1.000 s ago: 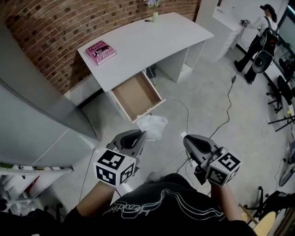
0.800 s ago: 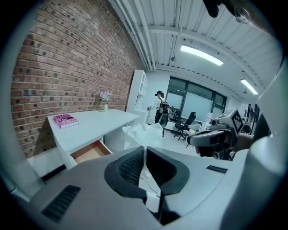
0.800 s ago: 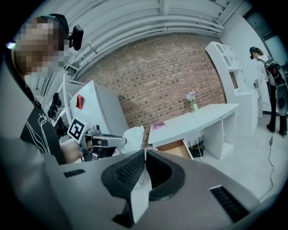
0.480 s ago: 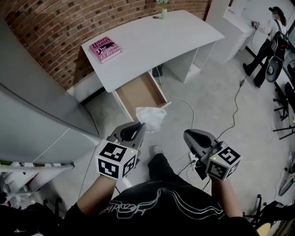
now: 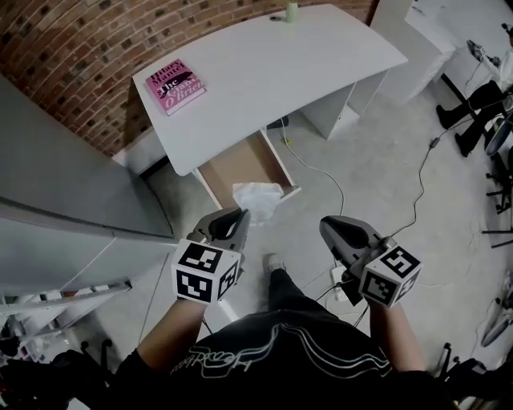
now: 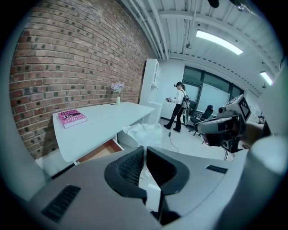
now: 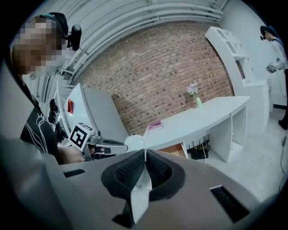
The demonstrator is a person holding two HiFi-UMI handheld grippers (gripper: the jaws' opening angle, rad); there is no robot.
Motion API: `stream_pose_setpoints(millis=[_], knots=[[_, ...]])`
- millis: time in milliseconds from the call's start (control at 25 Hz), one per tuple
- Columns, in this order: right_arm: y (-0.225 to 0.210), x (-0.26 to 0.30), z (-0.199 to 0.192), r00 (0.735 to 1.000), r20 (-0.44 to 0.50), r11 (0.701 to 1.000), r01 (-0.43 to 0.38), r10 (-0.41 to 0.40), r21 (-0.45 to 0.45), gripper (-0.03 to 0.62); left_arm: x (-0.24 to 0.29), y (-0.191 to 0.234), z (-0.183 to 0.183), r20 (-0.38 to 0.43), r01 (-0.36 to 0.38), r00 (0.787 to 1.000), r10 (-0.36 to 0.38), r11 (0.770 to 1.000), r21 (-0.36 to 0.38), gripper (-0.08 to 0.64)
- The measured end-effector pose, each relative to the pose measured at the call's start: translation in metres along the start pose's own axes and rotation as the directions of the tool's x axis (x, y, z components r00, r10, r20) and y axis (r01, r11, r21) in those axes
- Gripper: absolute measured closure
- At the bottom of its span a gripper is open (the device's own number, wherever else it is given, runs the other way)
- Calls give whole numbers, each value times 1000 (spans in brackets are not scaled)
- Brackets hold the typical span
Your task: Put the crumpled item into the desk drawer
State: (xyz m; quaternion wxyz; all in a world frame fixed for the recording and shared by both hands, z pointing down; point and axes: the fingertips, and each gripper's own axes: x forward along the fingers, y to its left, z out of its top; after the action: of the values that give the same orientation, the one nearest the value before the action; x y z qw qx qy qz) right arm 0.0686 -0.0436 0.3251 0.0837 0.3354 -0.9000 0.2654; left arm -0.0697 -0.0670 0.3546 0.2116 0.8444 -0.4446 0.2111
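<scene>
The brick wall (image 5: 72,48) is filling the top left, its far end running out of the head view. The white desk (image 5: 272,64) is sitting against it. The open drawer (image 5: 232,164) is jutting out under the desk's near edge, its back part hidden beneath the top.

The left gripper (image 5: 239,218) is reaching toward that drawer. In the left gripper view its jaws are standing nearly together, pinching a thin fold of the crumpled item (image 5: 258,196). The white bundle is bunching just past the tips and covering the drawer's front rim from the head view. Whether it is hanging over the drawer or just short of it, I cannot tell. What the item is made of is not showing clearly either.

The right gripper (image 5: 327,228) is hanging well apart on the other side, jaws pressed together with nothing between them.

A pink book (image 5: 175,84) is lying on the desk, its title too small to read. A green vase (image 5: 292,10) is getting cut off at the top edge.
</scene>
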Motion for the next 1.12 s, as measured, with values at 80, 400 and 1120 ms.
stream_pose_setpoints(millis=[80, 400, 1120], knots=[[-17, 12, 5, 1000, -13, 1000, 0, 0, 8, 548, 18, 11, 1, -20, -11, 1000, 11, 1000, 4, 524], [-65, 62, 8, 997, -70, 999, -15, 18, 34, 548, 87, 59, -13, -96, -46, 994, 46, 999, -6, 523], [-132, 120, -42, 981, -193, 993, -7, 30, 118, 548, 207, 132, -97, -281, -100, 954, 104, 995, 31, 523]])
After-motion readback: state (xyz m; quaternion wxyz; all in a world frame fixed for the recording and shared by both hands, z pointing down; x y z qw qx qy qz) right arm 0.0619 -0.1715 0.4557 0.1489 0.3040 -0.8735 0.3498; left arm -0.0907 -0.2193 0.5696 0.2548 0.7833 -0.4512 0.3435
